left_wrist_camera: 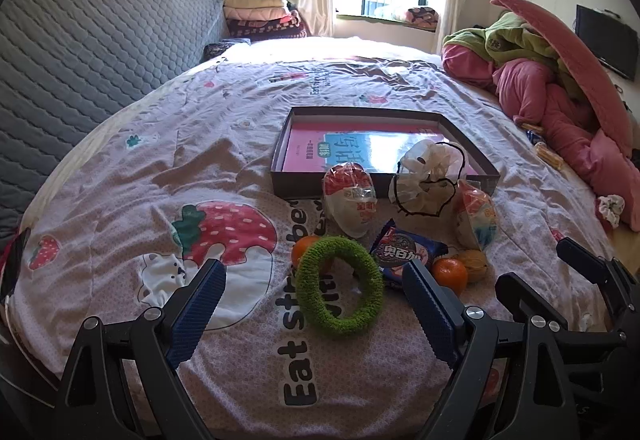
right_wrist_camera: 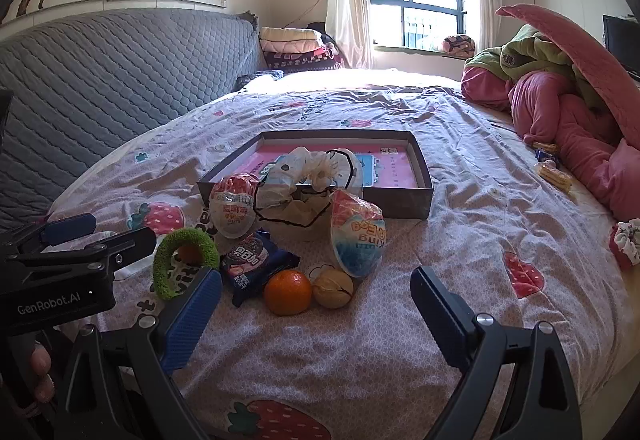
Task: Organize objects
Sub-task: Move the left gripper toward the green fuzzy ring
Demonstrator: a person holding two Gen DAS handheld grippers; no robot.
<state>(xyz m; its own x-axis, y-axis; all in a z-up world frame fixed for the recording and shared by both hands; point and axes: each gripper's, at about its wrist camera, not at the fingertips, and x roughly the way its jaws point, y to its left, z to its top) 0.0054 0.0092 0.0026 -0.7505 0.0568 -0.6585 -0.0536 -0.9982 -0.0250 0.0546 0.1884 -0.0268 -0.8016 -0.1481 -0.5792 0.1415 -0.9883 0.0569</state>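
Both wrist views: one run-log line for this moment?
left gripper: open, empty | right gripper: open, empty | green ring: on bedsheet | shallow box: holds pink book

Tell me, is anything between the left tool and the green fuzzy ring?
Nothing visible. The left tool is open, and the green fuzzy ring stands on edge on the bedsheet just ahead of its fingertips. An orange sits behind the ring, not in front.

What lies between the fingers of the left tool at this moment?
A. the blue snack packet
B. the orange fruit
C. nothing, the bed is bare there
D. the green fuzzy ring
D: the green fuzzy ring lies on the bedsheet between the open fingers of the left tool.
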